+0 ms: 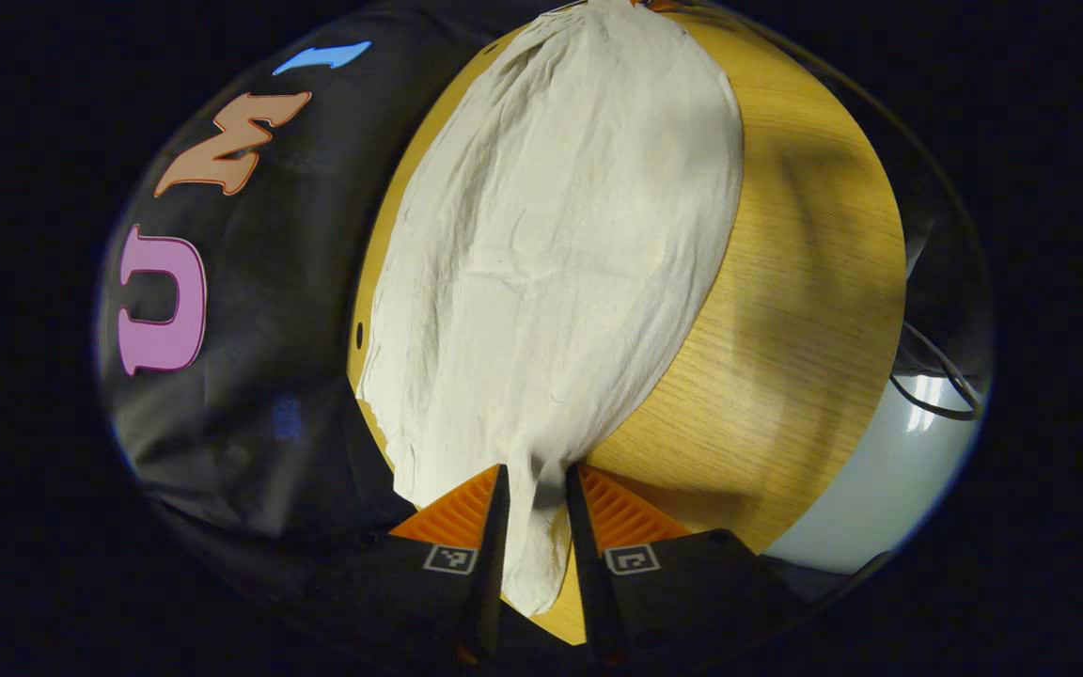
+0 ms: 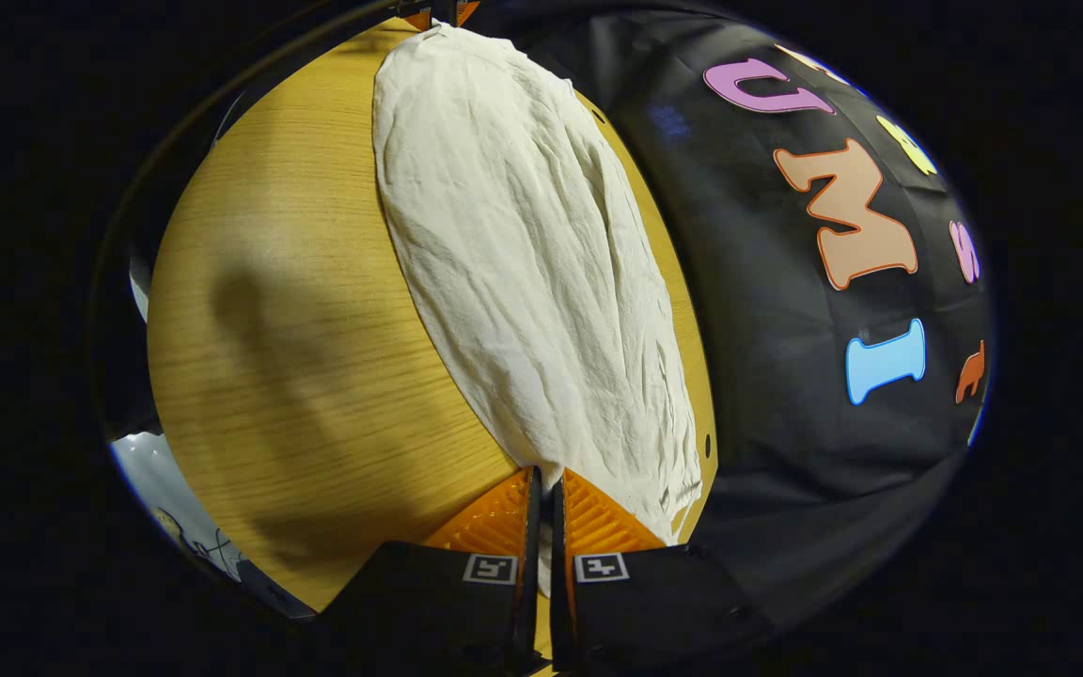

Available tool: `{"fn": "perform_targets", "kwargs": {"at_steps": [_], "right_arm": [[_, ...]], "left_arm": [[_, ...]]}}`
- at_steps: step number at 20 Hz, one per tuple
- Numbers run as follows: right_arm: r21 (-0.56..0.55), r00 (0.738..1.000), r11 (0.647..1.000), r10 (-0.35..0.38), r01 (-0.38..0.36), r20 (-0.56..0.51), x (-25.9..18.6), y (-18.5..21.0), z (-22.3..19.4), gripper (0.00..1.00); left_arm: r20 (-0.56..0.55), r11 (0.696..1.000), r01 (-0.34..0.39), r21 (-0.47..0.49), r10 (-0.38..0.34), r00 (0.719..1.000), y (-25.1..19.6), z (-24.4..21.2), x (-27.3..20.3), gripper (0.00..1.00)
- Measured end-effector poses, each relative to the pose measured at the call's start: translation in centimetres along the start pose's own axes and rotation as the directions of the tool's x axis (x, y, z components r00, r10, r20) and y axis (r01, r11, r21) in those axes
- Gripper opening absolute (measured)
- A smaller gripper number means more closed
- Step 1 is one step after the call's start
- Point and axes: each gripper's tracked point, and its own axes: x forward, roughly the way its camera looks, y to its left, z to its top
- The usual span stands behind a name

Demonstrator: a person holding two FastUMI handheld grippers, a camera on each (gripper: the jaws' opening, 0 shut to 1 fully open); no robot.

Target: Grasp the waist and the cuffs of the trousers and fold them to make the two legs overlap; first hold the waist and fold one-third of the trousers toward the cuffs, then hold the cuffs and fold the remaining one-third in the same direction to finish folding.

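Here the left gripper (image 1: pixel 537 494) is clenched on one end of the trousers (image 1: pixel 551 254) and the right gripper (image 2: pixel 541 494) pinches the opposite end, the cloth lying flat on the wooden table (image 1: pixel 786 310), its long axis running straight away from each claw toward the other.

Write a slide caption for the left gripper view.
Left gripper pinches one end of cream trousers stretched flat along a wooden table.
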Motion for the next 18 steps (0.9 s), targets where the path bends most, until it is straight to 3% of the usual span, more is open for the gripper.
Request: {"fn": "perform_targets", "kwargs": {"at_steps": [1,2,4,7,9,18], "right_arm": [[0.0,1.0,1.0,0.0,0.0,-0.001,0.0,0.0,0.0,0.08],[0.001,1.0,1.0,0.002,-0.002,-0.002,0.0,0.0,0.0,0.08],[0.022,1.0,1.0,0.012,-0.012,-0.007,0.0,-0.1,-0.1,0.08],[0.122,1.0,0.992,0.029,-0.028,-0.009,-0.1,-0.4,-0.4,0.08],[0.14,1.0,0.99,0.001,-0.001,-0.002,-0.7,-1.6,-0.1,0.08],[0.165,0.989,0.981,-0.122,0.107,0.085,-2.5,-7.2,0.7,0.08]], "left_arm": [[-0.009,1.0,0.018,0.004,-0.018,1.0,-0.5,0.0,0.0,0.28],[-0.02,1.0,0.026,0.006,-0.026,0.999,-0.6,-0.1,0.1,0.13],[-0.034,1.0,0.014,0.01,-0.013,0.999,-0.6,-0.2,0.0,0.0],[-0.055,0.998,0.019,-0.055,-0.022,0.998,-0.7,-0.2,-0.1,0.0],[-0.052,0.992,0.031,-0.12,-0.038,0.998,-0.5,0.0,0.0,0.0],[-0.092,0.968,-0.154,-0.199,0.138,0.986,7.4,1.4,-2.0,0.0]]}}
